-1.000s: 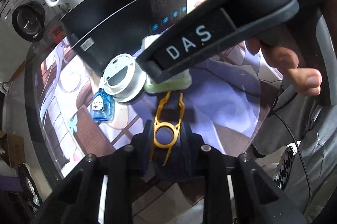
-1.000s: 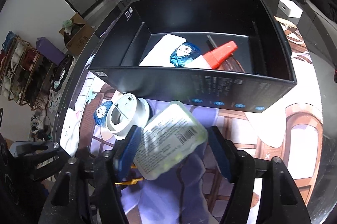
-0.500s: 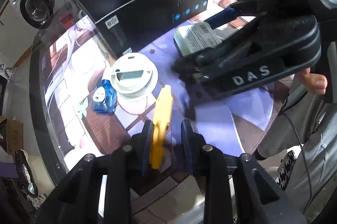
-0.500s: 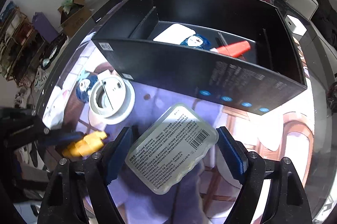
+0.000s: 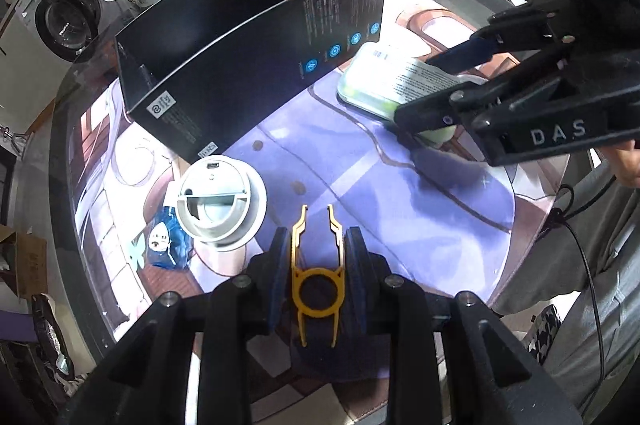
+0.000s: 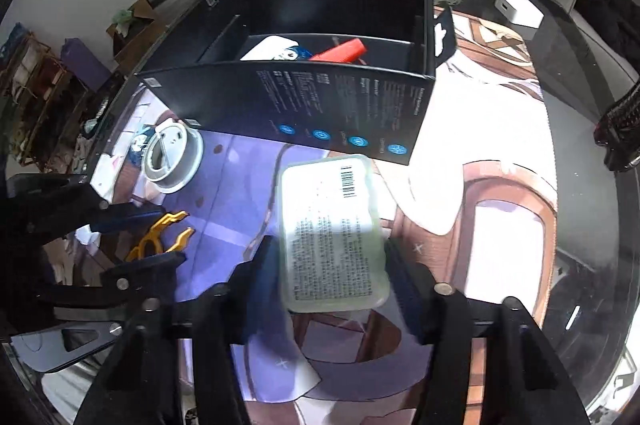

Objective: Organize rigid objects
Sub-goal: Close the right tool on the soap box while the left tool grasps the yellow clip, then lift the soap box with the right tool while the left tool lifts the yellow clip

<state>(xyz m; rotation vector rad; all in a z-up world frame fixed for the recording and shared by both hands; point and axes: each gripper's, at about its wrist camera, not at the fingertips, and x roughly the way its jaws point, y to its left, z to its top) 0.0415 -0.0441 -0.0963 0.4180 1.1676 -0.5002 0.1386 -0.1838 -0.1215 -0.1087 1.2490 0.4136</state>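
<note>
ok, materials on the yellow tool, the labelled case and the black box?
Yellow tool: looks like thin moulded plastic, matte, with slim springy prongs. Labelled case: translucent frosted plastic, greenish, paper barcode label. Black box: probably printed cardboard, satin, with thin folded walls.

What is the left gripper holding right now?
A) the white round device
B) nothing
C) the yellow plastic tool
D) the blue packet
C: the left gripper is shut on the yellow plastic tool, whose prongs stick out ahead of the pads; the white round device and blue packet lie on the table.
</note>
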